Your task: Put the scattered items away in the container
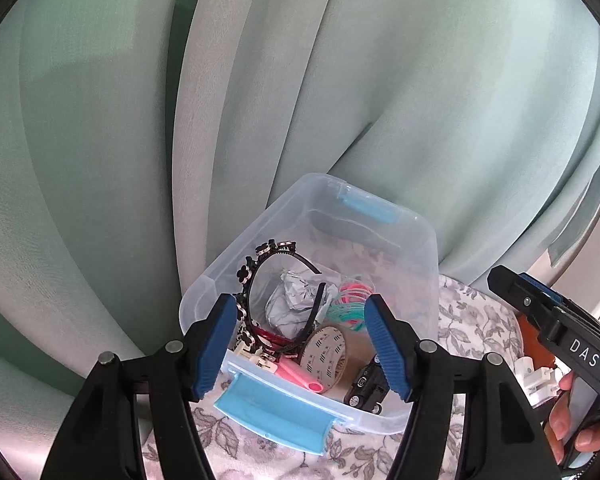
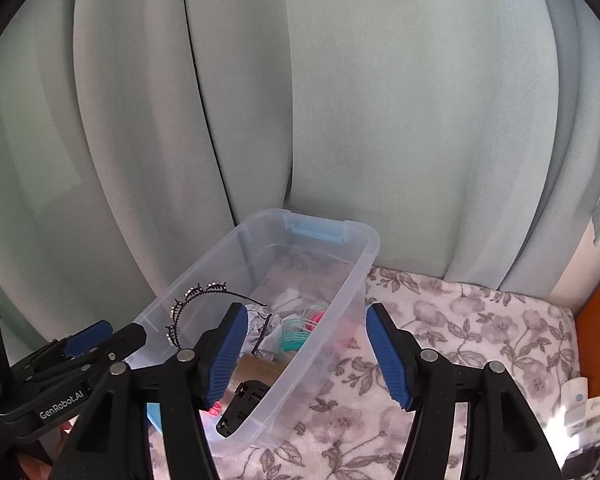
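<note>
- Left wrist view: the left gripper (image 1: 300, 344) hangs over the near end of the clear plastic container (image 1: 430, 248), its blue pads spread apart with nothing pinched between them.
- The container sits on a floral cloth (image 1: 472, 320) against a pale green curtain (image 1: 420, 100); its blue latch (image 1: 276, 412) hangs open on the near rim, and a second latch (image 1: 368, 208) sits on the far rim.
- Inside lie a black flower headband (image 1: 256, 280), crumpled paper (image 1: 292, 300), pink and teal hair ties (image 1: 350, 300), a tape roll (image 1: 326, 354), a pink tube (image 1: 300, 374) and a black toy car (image 1: 370, 384) in the near right corner.
- At the right edge the right gripper (image 1: 540, 308) shows from the side, held by a hand (image 1: 568, 424).
- Right wrist view: the right gripper (image 2: 302, 354) has its pads spread and empty, straddling the container's (image 2: 360, 280) right wall near its near end.
- The headband (image 2: 192, 300) leans on the left wall; the toy car (image 2: 242, 406) lies at the near end.
- The left gripper (image 2: 100, 338) enters from the lower left, beside the container's left wall.
- The cloth (image 2: 480, 340) lies bare to the right.
</note>
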`<state>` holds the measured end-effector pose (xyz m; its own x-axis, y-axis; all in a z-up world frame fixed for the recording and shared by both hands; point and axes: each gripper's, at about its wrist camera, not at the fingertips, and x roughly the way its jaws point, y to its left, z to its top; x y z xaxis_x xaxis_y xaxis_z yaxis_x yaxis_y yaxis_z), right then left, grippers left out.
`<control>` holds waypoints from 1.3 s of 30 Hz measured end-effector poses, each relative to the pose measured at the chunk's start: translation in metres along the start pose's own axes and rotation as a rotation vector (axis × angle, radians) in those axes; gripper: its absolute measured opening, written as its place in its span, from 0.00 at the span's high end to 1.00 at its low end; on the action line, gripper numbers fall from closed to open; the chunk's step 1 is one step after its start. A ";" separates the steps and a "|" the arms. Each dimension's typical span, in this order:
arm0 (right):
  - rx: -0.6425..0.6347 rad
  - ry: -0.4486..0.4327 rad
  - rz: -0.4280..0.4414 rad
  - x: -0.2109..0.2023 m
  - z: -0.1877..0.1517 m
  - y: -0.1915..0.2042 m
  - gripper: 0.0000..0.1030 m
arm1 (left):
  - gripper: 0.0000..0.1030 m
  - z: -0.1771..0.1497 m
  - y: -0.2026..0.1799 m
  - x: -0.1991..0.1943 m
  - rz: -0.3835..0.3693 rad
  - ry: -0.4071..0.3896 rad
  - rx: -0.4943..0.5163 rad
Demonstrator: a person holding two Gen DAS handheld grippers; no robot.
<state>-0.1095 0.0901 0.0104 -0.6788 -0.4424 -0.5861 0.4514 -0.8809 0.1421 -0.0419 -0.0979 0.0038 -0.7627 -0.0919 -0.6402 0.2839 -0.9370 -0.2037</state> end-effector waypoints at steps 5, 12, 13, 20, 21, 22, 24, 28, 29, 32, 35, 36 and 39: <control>0.021 -0.029 0.006 -0.029 -0.012 0.002 0.35 | 0.26 -0.002 -0.011 -0.021 -0.007 -0.021 0.030; 0.062 -0.028 0.003 -0.056 -0.023 -0.005 0.33 | 0.26 -0.010 -0.031 -0.044 -0.017 -0.040 0.078; 0.068 -0.025 0.004 -0.060 -0.024 -0.007 0.33 | 0.26 -0.012 -0.034 -0.047 -0.019 -0.040 0.085; 0.121 0.009 -0.063 -0.076 -0.029 -0.020 0.31 | 0.25 -0.017 -0.057 -0.055 -0.041 -0.036 0.145; 0.144 0.018 -0.080 -0.078 -0.029 -0.024 0.31 | 0.25 -0.017 -0.060 -0.056 -0.042 -0.035 0.152; 0.168 0.023 -0.089 -0.079 -0.030 -0.028 0.31 | 0.25 -0.016 -0.062 -0.056 -0.043 -0.033 0.159; 0.200 0.029 -0.103 -0.084 -0.031 -0.035 0.31 | 0.25 -0.014 -0.066 -0.057 -0.047 -0.027 0.170; 0.219 0.042 -0.141 -0.092 -0.035 -0.041 0.30 | 0.25 -0.012 -0.072 -0.060 -0.053 -0.023 0.191; 0.223 0.048 -0.144 -0.094 -0.036 -0.041 0.30 | 0.25 -0.013 -0.073 -0.061 -0.055 -0.024 0.197; 0.227 0.069 -0.146 -0.098 -0.041 -0.040 0.28 | 0.25 -0.017 -0.075 -0.066 -0.063 -0.024 0.213; 0.222 0.083 -0.141 -0.102 -0.045 -0.037 0.25 | 0.21 -0.021 -0.077 -0.070 -0.059 -0.025 0.233; 0.224 0.086 -0.139 -0.104 -0.046 -0.035 0.24 | 0.19 -0.022 -0.078 -0.071 -0.057 -0.028 0.240; 0.227 0.092 -0.139 -0.108 -0.049 -0.032 0.20 | 0.18 -0.025 -0.079 -0.075 -0.059 -0.033 0.255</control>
<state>-0.0224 0.1747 0.0300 -0.6650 -0.3070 -0.6808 0.2096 -0.9517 0.2244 0.0073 -0.0083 0.0490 -0.7933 -0.0413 -0.6074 0.0857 -0.9953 -0.0442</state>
